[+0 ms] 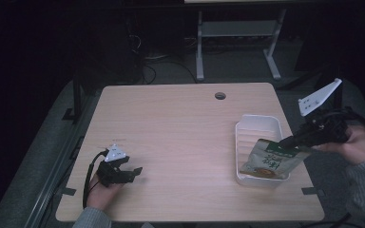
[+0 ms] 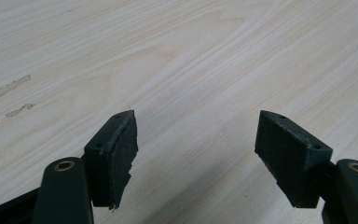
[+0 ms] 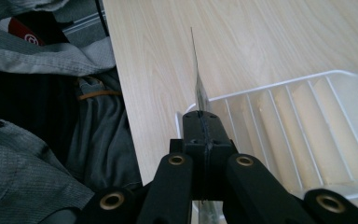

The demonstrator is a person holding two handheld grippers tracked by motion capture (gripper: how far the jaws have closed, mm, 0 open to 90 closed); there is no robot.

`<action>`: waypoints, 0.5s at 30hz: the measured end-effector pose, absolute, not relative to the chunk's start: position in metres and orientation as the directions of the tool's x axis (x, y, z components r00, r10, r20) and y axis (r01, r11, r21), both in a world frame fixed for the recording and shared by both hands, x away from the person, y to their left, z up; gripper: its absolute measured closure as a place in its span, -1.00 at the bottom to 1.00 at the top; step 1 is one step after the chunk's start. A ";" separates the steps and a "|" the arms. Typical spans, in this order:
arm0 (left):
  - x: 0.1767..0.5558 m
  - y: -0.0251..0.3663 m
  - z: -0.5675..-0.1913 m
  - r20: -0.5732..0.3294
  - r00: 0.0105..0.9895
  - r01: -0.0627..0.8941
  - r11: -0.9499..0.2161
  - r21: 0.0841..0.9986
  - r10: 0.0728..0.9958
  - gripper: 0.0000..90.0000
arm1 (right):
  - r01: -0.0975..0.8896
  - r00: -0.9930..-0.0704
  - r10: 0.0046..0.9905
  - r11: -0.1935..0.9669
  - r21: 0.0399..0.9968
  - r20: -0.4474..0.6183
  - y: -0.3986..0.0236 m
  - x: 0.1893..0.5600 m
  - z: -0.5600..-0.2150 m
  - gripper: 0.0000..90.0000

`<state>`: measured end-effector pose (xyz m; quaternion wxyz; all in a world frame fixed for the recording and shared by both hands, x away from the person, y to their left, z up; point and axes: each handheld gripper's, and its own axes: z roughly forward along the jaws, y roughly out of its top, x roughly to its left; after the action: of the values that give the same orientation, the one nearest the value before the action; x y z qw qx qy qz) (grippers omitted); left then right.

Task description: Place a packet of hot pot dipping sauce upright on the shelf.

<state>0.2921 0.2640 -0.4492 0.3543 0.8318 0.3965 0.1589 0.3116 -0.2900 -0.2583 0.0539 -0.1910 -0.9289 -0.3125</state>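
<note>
A green and white snack pouch (image 1: 272, 160) hangs tilted over the near end of a white ribbed tray (image 1: 259, 124) at the table's right side. My right gripper (image 1: 287, 141) is shut on the pouch's upper right corner. In the right gripper view the pouch (image 3: 198, 91) shows edge-on as a thin sheet between the closed jaws, with the tray (image 3: 307, 116) to their right. My left gripper (image 1: 135, 172) rests low at the front left of the table, open with nothing between its jaws. Its view has the two jaws wide apart (image 2: 196, 154) over bare wood.
The light wood table (image 1: 171, 133) has a round cable hole (image 1: 220, 96) near its far edge. A desk frame (image 1: 237, 38) stands on the floor behind the table. Grey clothing (image 3: 37, 116) lies past the table's edge in the right gripper view.
</note>
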 end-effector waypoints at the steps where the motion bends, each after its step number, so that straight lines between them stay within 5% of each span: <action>1: 0.292 0.264 -0.449 -0.017 0.634 0.546 -0.433 0.717 0.773 -0.35 | 0.396 -0.918 0.324 0.736 0.548 0.228 -0.287 0.315 -0.264 1.00; 15: 0.292 0.264 -0.449 -0.015 0.637 0.545 -0.437 0.715 0.771 -0.35 | 0.430 -0.903 0.339 0.738 0.520 0.265 -0.274 0.324 -0.293 0.99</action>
<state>0.2918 0.2635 -0.4490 0.3542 0.8325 0.3952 0.1590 0.3239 -0.2742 -0.2928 0.0765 -0.2067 -0.9291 -0.2968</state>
